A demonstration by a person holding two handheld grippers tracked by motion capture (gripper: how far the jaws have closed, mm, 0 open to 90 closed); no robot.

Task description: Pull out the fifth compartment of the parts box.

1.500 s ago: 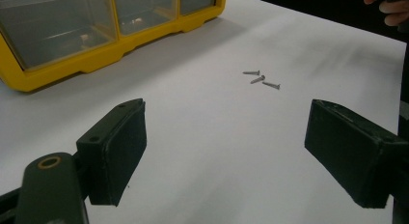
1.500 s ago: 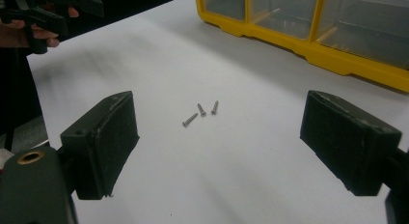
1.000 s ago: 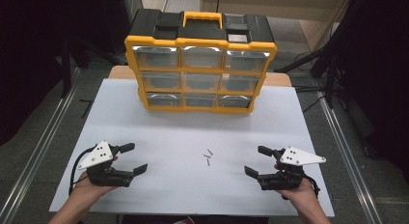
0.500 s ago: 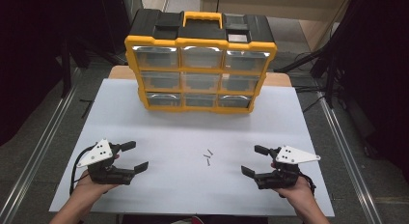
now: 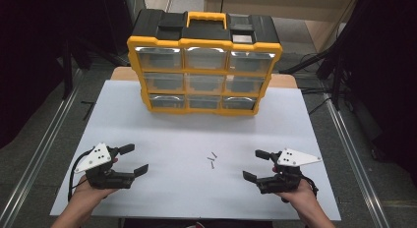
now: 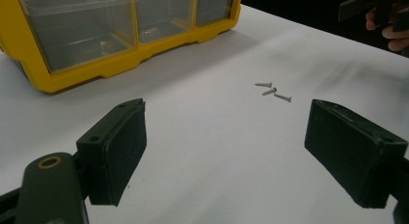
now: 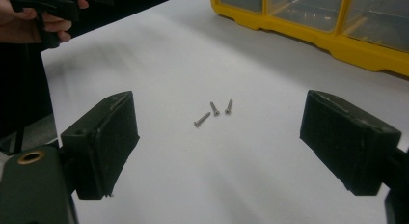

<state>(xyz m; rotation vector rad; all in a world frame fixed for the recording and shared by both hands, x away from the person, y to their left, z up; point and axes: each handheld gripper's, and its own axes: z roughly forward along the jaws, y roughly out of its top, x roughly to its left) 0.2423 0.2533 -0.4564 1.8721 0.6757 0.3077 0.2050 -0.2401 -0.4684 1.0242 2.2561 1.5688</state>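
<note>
I am sitting at a white table (image 5: 162, 129) in a dim room; dark floor and metal rails (image 5: 39, 154) are running along both sides of it. At the far edge of the table a yellow organizer (image 5: 204, 66) is standing upright, with a black top and clear drawers in three rows facing me.

I am holding the left gripper (image 5: 133, 159) near the left front part of the table and the right gripper (image 5: 255, 164) near the right front part. Both are gaping wide and are gripping nothing; their pads are hanging just over the white surface, and the two are pointing inward, toward each other.

Three small screws (image 5: 212, 159) are lying loose on the table between the two grippers, a little closer to the right one and a little farther from me than the jaws. They are lying well apart from the organizer. In the left gripper view the screws (image 6: 272, 91) are showing ahead, between the jaws and nearer the right-hand one. In the right gripper view the screws (image 7: 212, 112) are showing almost in the middle between the jaws.

The screws are lying flat, close together. In the high view their long axes are running roughly away from me, each one tilted a little differently. I cannot tell for sure which end is the head.
</note>
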